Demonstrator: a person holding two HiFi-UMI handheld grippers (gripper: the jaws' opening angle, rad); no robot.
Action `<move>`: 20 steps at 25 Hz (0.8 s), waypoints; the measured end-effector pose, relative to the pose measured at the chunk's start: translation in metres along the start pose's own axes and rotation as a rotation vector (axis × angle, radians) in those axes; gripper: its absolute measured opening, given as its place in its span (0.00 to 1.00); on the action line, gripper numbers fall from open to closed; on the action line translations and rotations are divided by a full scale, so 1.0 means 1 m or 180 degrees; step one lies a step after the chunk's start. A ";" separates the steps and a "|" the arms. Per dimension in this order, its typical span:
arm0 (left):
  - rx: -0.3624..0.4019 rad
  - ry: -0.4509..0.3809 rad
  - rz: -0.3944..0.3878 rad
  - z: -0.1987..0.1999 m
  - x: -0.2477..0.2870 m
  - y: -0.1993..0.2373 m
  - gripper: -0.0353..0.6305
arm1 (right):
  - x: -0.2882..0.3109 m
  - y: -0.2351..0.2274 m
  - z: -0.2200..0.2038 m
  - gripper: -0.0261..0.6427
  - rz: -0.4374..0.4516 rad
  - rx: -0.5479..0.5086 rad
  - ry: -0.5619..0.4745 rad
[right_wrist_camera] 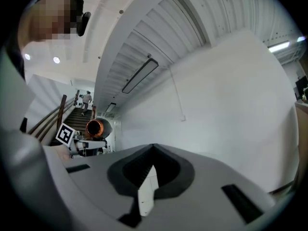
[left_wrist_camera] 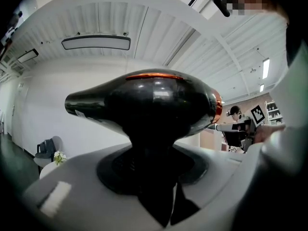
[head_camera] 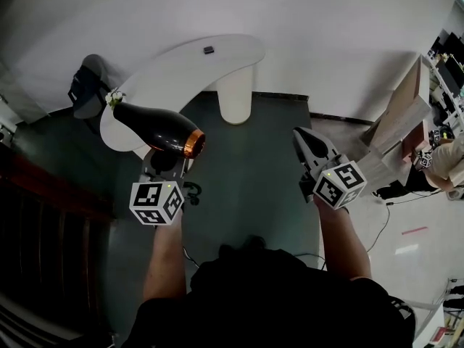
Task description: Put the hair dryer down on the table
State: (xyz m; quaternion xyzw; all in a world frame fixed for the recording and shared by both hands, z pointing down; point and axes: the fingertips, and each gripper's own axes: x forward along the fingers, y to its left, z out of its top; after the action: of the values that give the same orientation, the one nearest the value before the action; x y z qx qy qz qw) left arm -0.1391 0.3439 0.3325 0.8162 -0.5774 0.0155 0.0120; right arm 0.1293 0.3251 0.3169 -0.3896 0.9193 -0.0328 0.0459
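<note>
Hair dryer (head_camera: 156, 130): rigid, glossy, likely top-heavy and slippery. Left gripper (head_camera: 165, 164) clamps its handle near the table (head_camera: 181, 67). Right gripper (head_camera: 313, 149) closed, empty.

I found most of the table (head_camera: 181, 67) bare and open to a reach from the front. A small dark object (head_camera: 209, 50) sat near its far edge, flowers (head_camera: 114, 98) stood at its left end, a chair (head_camera: 85, 85) blocked the space beyond them, and the wall (head_camera: 290, 20) closed the back.
</note>
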 end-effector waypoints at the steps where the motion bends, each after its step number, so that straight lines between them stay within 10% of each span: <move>1: -0.0001 0.0007 0.0001 0.000 0.004 -0.004 0.31 | -0.004 -0.008 0.001 0.06 -0.0007 0.0043 -0.0018; 20: -0.0049 -0.0015 -0.0122 -0.001 0.095 -0.037 0.31 | -0.012 -0.085 -0.013 0.06 0.0009 0.0405 -0.0040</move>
State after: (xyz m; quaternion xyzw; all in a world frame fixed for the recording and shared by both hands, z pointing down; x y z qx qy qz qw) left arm -0.0727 0.2665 0.3374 0.8271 -0.5618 0.0089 0.0171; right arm 0.1973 0.2751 0.3388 -0.3848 0.9156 -0.0887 0.0764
